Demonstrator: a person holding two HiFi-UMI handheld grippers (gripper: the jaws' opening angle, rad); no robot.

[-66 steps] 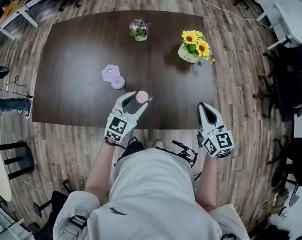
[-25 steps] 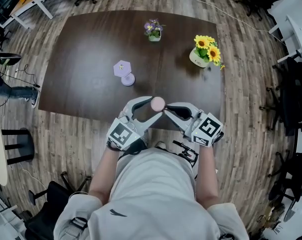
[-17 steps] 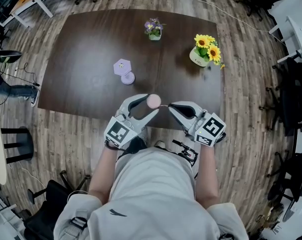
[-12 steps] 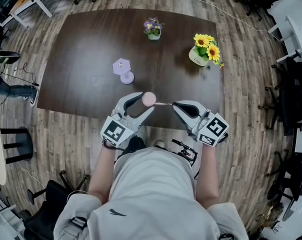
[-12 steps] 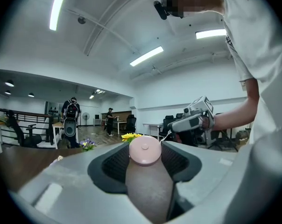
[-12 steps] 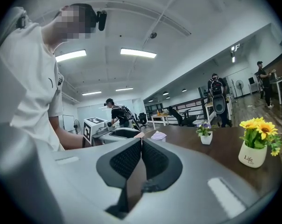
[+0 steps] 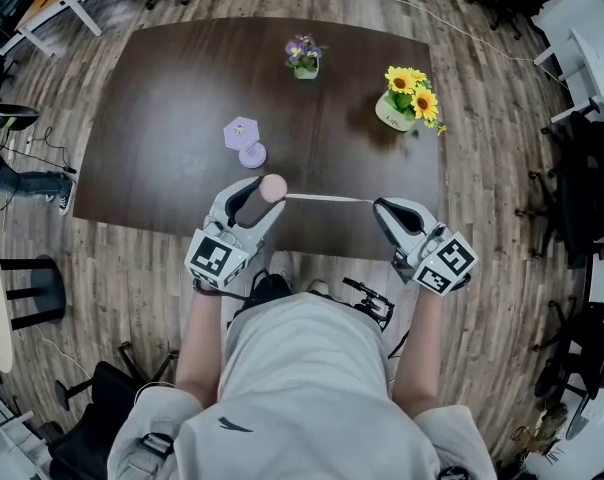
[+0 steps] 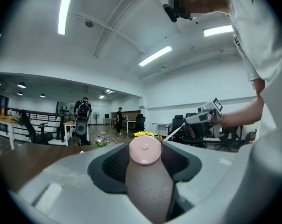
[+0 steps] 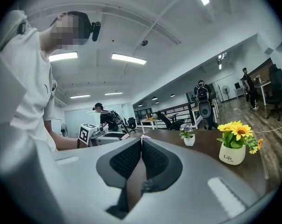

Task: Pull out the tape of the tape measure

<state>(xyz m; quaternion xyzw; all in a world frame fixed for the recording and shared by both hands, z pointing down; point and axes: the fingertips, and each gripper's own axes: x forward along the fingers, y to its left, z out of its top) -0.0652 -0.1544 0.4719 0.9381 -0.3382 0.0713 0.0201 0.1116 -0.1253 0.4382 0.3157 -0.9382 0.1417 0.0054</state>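
In the head view, a small round pink tape measure (image 7: 273,187) is held above the near edge of the dark table (image 7: 162,88), with my left gripper (image 7: 262,195) shut on its case. A thin white tape (image 7: 332,198) runs straight right from the case to my right gripper (image 7: 380,205), which is shut on the tape's end. The left gripper view shows the pink case (image 8: 144,151) between the pads and the tape (image 8: 174,132) leading off to the right gripper (image 8: 202,120). In the right gripper view the pads (image 9: 141,141) meet on the tape tip.
A white pot of sunflowers (image 7: 402,96) stands back right on the table and a small pot of purple flowers (image 7: 303,56) at the back middle. A lilac hexagonal box (image 7: 241,132) and a round lilac piece (image 7: 252,155) sit just beyond the left gripper. Office chairs and desks ring the table.
The right gripper came in, closed on the tape's end and moved right while the left gripper moved left. The tape has grown from a short stub to a long span.
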